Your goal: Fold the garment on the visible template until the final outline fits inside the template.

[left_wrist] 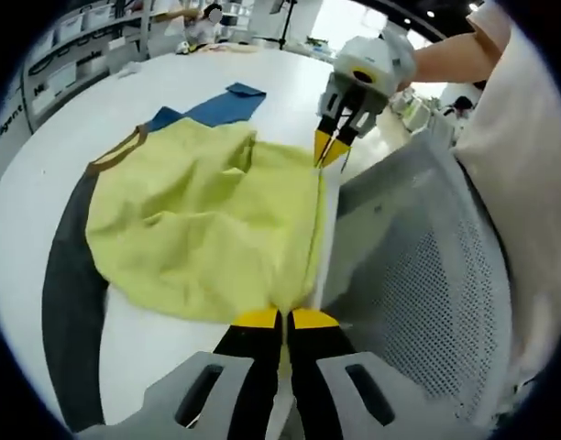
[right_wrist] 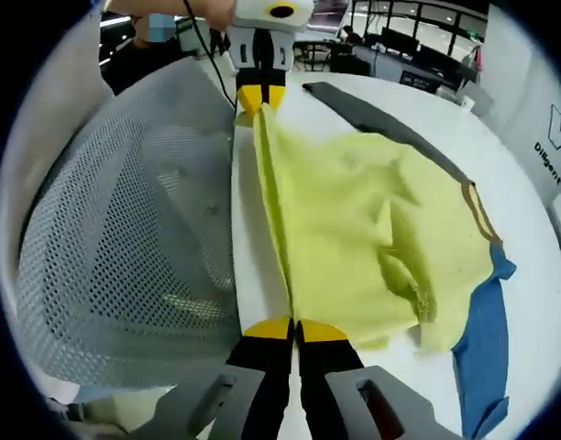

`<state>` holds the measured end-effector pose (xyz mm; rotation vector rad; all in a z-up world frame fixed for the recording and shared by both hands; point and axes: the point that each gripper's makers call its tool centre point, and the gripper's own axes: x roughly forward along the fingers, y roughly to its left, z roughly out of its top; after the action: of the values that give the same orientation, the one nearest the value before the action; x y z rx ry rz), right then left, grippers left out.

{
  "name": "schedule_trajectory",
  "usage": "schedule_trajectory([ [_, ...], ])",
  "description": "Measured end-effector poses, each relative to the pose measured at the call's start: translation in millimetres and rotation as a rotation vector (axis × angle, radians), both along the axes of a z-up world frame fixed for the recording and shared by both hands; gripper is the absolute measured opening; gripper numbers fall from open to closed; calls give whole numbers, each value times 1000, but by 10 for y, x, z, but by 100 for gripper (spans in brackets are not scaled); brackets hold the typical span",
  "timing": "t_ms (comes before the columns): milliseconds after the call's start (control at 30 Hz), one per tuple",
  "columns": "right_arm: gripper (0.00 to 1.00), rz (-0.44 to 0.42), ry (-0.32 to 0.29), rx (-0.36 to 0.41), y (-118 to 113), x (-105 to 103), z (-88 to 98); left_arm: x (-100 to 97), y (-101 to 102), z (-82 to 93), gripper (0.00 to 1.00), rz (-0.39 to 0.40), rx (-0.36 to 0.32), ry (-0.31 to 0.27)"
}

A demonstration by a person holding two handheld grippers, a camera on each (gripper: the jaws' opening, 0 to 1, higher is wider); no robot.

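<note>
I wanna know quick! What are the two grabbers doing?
Left gripper: closed on the yellow shirt edge.
Right gripper: closed on the same edge.

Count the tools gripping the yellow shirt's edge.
2: the left tool pinches one end of the yellow shirt edge, the right tool pinches the other end, beside the mesh chair.

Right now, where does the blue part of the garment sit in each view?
Left gripper view: blue sleeve at upper centre-left, beyond the yellow garment.
Right gripper view: blue sleeve at lower right, past the garment's brown collar.
Shared landmark: the grey mesh chair back beside the pinched yellow edge.
</note>
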<state>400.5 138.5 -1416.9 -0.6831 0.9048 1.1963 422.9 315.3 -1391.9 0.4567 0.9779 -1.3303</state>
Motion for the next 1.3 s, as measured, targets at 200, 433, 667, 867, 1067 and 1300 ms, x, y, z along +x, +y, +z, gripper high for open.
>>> schedule_trajectory([
  [200, 0, 12, 72, 1, 8, -199, -109, -192, 22, -90, 3, -23, 17, 69],
  [433, 2, -26, 131, 40, -56, -277, -56, -162, 100, -86, 4, 12, 2, 93],
  [667, 6, -143, 92, 79, -299, 36, 91, 21, 305, -8, 4, 68, -19, 113],
  [867, 10, -240, 30, 80, -563, 496, 141, 436, 565, 9, 6, 178, -7, 36],
  [1067, 18, -318, -31, 87, -730, 1000, 158, 925, 704, 3, 11, 292, -11, -65],
  [1300, 22, -405, -133, 88, -955, 1658, 183, 1594, 884, -6, 17, 413, 17, -186],
])
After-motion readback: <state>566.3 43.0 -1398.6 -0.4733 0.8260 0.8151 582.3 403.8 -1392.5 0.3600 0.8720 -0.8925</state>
